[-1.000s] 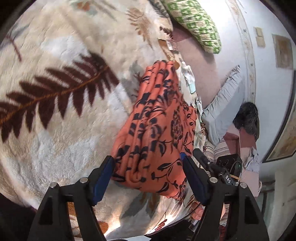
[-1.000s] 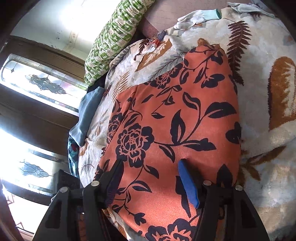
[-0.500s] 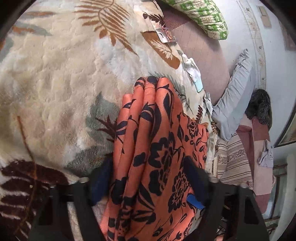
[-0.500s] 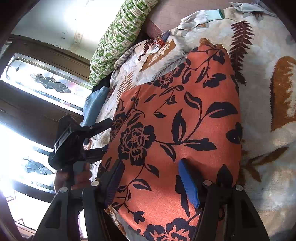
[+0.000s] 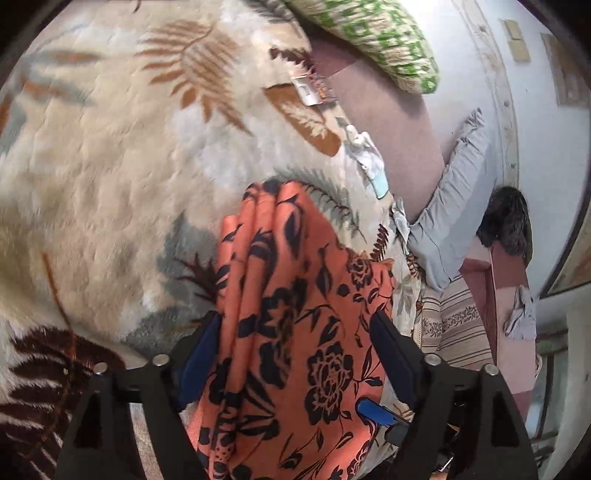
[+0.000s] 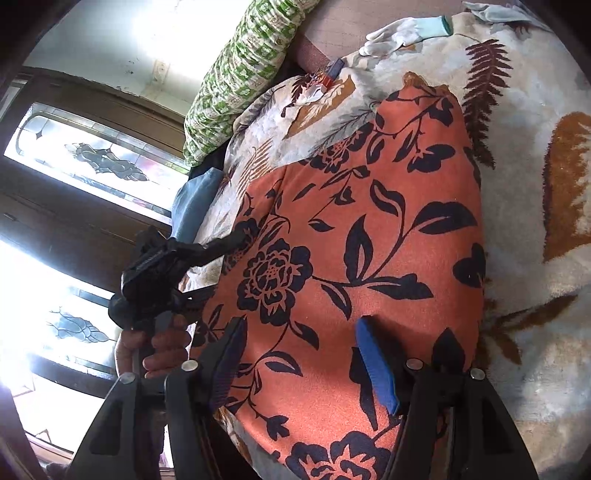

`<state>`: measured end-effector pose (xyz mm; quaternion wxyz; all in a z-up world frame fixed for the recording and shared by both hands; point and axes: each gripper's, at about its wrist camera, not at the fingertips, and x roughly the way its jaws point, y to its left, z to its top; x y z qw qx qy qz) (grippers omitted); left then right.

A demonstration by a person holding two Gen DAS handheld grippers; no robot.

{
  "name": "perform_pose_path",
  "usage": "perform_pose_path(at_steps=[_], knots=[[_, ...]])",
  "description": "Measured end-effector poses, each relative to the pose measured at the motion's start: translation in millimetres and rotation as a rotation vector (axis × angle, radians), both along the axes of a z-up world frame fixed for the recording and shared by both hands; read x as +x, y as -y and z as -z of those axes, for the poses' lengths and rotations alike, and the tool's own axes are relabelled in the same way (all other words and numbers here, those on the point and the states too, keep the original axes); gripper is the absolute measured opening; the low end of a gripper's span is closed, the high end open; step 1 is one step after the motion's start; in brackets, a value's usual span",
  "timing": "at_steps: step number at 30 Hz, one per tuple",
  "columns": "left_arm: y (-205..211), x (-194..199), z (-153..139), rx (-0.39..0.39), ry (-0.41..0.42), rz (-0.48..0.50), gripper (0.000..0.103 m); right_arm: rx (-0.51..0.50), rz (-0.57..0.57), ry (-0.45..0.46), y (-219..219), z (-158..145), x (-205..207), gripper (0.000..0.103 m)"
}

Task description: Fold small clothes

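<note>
Orange floral cloth [image 6: 369, 236] (folded), long axis pointing away from both spread, empty grippers, left gripper [image 5: 295, 358], right gripper [image 6: 303, 362].

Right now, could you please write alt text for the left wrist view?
The left gripper sits open around a folded orange cloth with black flowers, lying on a cream blanket with leaf prints. A green patterned pillow lies at the top.

my left gripper [image 5: 295, 354]: black frame, blue pads, silver screws | my right gripper [image 6: 303, 362]: black frame, ribbed blue pads, silver screws | my left hand [image 6: 155, 347]: bare skin, tan
</note>
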<state>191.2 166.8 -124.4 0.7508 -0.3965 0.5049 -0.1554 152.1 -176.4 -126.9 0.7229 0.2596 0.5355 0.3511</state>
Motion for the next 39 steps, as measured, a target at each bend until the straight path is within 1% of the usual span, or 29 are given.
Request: perform_pose_path(at_steps=[2, 4, 5, 6, 7, 8, 9, 10, 11, 12, 13, 14, 15, 17, 19, 20, 21, 22, 23, 24, 25, 27, 28, 31, 32, 35, 37, 38, 39], knots=[[2, 13, -9, 0.069, 0.036, 0.012, 0.084, 0.009, -0.01, -0.004, 0, -10, 2, 0.066], [5, 30, -3, 0.077, 0.026, 0.028, 0.084, 0.037, -0.013, 0.03, 0, -26, 4, 0.066], [5, 37, 5, 0.064, -0.006, 0.035, 0.083, 0.043, -0.015, 0.051, -1, -34, 8, 0.066], [3, 42, 16, 0.039, -0.045, 0.037, 0.077, 0.04, -0.013, 0.071, -3, -40, 14, 0.067], [1, 43, 25, 0.021, -0.068, 0.04, 0.064, 0.03, 0.001, 0.083, -4, -44, 21, 0.068], [-2, 43, 31, 0.036, -0.095, 0.034, 0.037, 0.025, 0.027, 0.084, -2, -44, 29, 0.068], [-9, 40, 37, 0.014, -0.112, 0.017, 0.033, 0.03, 0.053, 0.073, 0, -42, 39, 0.068], [-15, 39, 42, -0.036, -0.118, -0.003, 0.031, 0.044, 0.073, 0.057, 2, -37, 48, 0.068], [-20, 36, 46, -0.063, -0.125, -0.014, 0.028, 0.06, 0.087, 0.03, 3, -29, 58, 0.069], [-23, 35, 51, -0.085, -0.134, -0.022, 0.028, 0.044, 0.095, -0.012, 4, -14, 67, 0.07], [-25, 33, 53, -0.101, -0.14, -0.031, 0.028, -0.014, 0.113, -0.08, 4, 7, 75, 0.062], [-25, 32, 51, -0.098, -0.138, -0.03, 0.028, -0.002, 0.145, -0.136, 7, 24, 79, 0.055], [-22, 33, 45, -0.066, -0.122, -0.014, 0.029, 0.035, 0.188, -0.147, 14, 29, 79, 0.05], [-15, 31, 30, 0.015, -0.097, 0.003, 0.034, 0.069, 0.198, -0.152, 17, 24, 78, 0.051], [-9, 24, 11, 0.086, -0.054, 0.015, 0.041, 0.041, 0.186, -0.137, 16, 13, 74, 0.057], [-6, 17, 1, 0.12, -0.031, 0.025, 0.056, 0.039, 0.185, -0.122, 16, 5, 70, 0.06], [-3, 8, -9, 0.169, -0.011, 0.026, 0.07, 0.057, 0.171, -0.096, 17, -5, 64, 0.067], [1, -3, -20, 0.23, 0.018, 0.023, 0.074, 0.08, 0.149, -0.071, 17, -14, 56, 0.07], [6, -14, -28, 0.291, 0.045, 0.027, 0.075, 0.097, 0.134, -0.056, 17, -19, 47, 0.072], [12, -25, -34, 0.346, 0.061, 0.039, 0.076, 0.1, 0.113, -0.051, 14, -21, 39, 0.077], [19, -36, -40, 0.397, 0.06, 0.049, 0.076, 0.084, 0.078, -0.05, 8, -18, 33, 0.078], [36, -57, -46, 0.482, 0.055, 0.064, 0.076, -0.018, 0.03, -0.047, -4, -1, 27, 0.078], [44, -66, -47, 0.525, 0.059, 0.072, 0.076, -0.019, 0.04, -0.039, -5, 5, 26, 0.078], [62, -79, -30, 0.665, 0.023, 0.087, 0.076, -0.017, 0.077, -0.048, -6, -4, 24, 0.078], [66, -81, -23, 0.698, 0.015, 0.086, 0.076, -0.022, 0.076, -0.038, -7, -11, 21, 0.078], [66, -84, -18, 0.727, 0.027, 0.048, 0.078, -0.029, 0.054, 0.011, -9, -24, 7, 0.078], [65, -85, -23, 0.732, 0.019, 0.038, 0.078, -0.06, 0.073, -0.036, -8, -9, 5, 0.078], [66, -87, -27, 0.746, 0.024, 0.037, 0.078, -0.055, 0.075, -0.054, -6, 0, 6, 0.078], [67, -91, -34, 0.766, 0.042, 0.037, 0.078, -0.045, 0.089, -0.055, -5, 1, 6, 0.078]])
